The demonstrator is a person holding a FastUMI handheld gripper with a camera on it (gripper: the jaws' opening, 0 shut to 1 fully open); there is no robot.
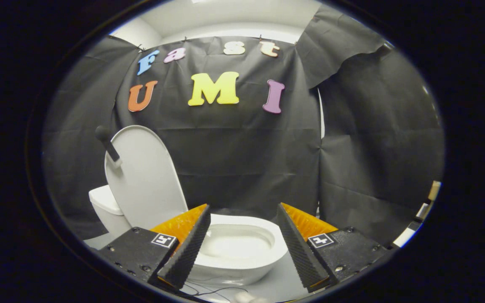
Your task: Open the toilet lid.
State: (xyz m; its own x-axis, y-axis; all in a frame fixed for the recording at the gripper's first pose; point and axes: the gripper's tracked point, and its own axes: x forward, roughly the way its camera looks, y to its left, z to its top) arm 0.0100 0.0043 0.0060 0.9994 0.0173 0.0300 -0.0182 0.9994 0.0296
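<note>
Glossy smooth white toilet bowl [242,252] and matt lid [145,176]; gripper [242,235] fingers spread, ribbed matt black pads [185,252].

White toilet lid [143,176] and bowl [242,248]; black ribbed fingers [190,248], seemingly orange-backed; black cloth wall [246,160].

Camera rides the tool [242,240], facing the toilet [238,248] (near, slightly above).

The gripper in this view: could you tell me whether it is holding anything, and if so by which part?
Nothing is held. The gripper is open, its fingers spread apart with the toilet bowl beyond them; the lid stands raised, untouched.
</note>
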